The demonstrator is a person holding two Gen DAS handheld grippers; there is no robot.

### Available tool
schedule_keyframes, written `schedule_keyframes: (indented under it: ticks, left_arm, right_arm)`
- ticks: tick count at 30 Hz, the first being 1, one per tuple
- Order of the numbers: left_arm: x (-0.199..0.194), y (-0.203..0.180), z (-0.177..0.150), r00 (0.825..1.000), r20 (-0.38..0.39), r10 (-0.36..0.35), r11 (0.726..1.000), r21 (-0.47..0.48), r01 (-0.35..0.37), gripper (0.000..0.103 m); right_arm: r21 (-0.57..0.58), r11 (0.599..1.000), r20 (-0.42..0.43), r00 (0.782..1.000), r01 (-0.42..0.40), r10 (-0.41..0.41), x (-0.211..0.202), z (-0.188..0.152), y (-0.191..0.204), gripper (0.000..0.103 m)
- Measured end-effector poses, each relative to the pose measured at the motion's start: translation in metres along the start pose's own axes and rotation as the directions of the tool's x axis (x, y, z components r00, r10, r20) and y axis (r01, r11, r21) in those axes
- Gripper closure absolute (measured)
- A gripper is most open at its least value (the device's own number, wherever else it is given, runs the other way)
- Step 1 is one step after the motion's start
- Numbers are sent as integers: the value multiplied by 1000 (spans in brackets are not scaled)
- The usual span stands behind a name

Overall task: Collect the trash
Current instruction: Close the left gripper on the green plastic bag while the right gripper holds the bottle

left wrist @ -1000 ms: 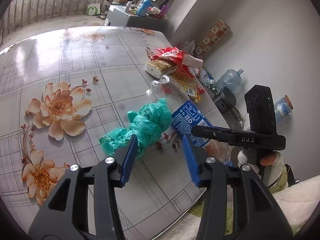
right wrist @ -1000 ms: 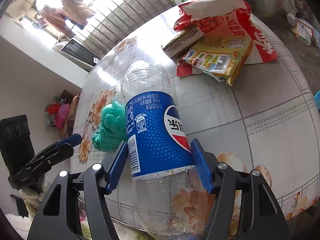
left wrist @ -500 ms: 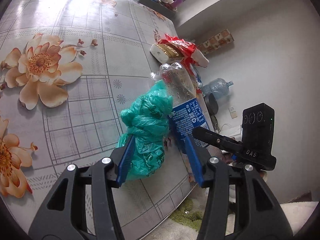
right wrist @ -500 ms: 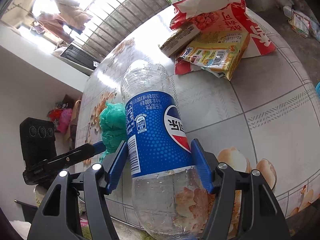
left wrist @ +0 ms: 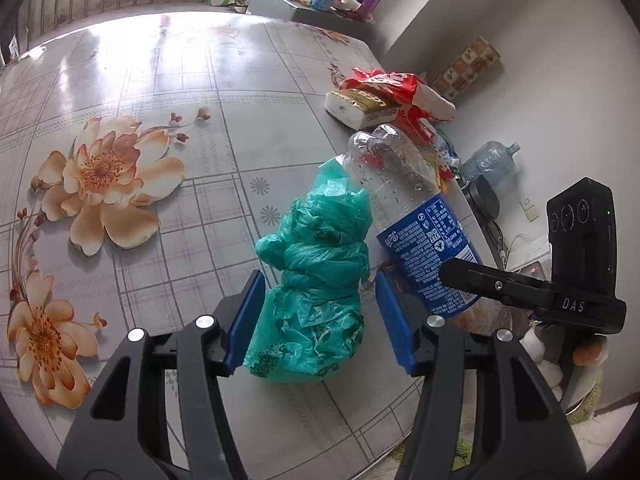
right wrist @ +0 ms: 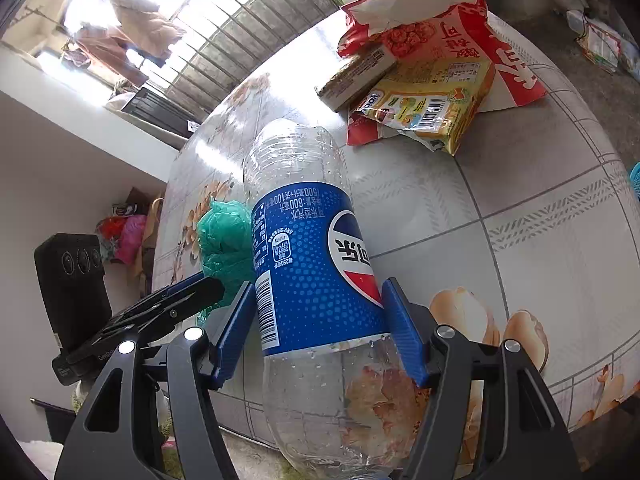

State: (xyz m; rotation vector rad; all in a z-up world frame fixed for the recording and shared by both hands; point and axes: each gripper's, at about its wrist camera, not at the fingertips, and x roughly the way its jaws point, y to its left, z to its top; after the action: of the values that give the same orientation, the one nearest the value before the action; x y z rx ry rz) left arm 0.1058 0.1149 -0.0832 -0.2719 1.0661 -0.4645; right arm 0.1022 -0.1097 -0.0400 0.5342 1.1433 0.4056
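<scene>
- The left gripper (left wrist: 320,314) has just been opening; its blue pads sit around the crumpled green plastic bag (left wrist: 316,276), not squeezing it.
- The right gripper (right wrist: 318,330) pinches the clear plastic bottle with a blue label (right wrist: 310,272).
- Both lie on the flowered table (left wrist: 140,92).
- The red and yellow snack wrappers (right wrist: 436,80) are not picked up yet.

- Left wrist camera peers steeply down along its fingers, close above the floral table (left wrist: 168,208).
- Right wrist camera faces across the same table toward barred windows.
- Both frame the plastic bottle (left wrist: 416,216) (right wrist: 312,264) and green bag (left wrist: 316,280) (right wrist: 224,240).
</scene>
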Motion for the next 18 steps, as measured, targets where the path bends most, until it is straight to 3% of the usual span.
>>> schedule_keyframes:
  ticks: [18]
  left_arm:
    - [7,-19,-6,996,42,73,992,97,-77,59]
  right_arm:
    - [2,1000,-40,999,-11,11,14,1,6,36]
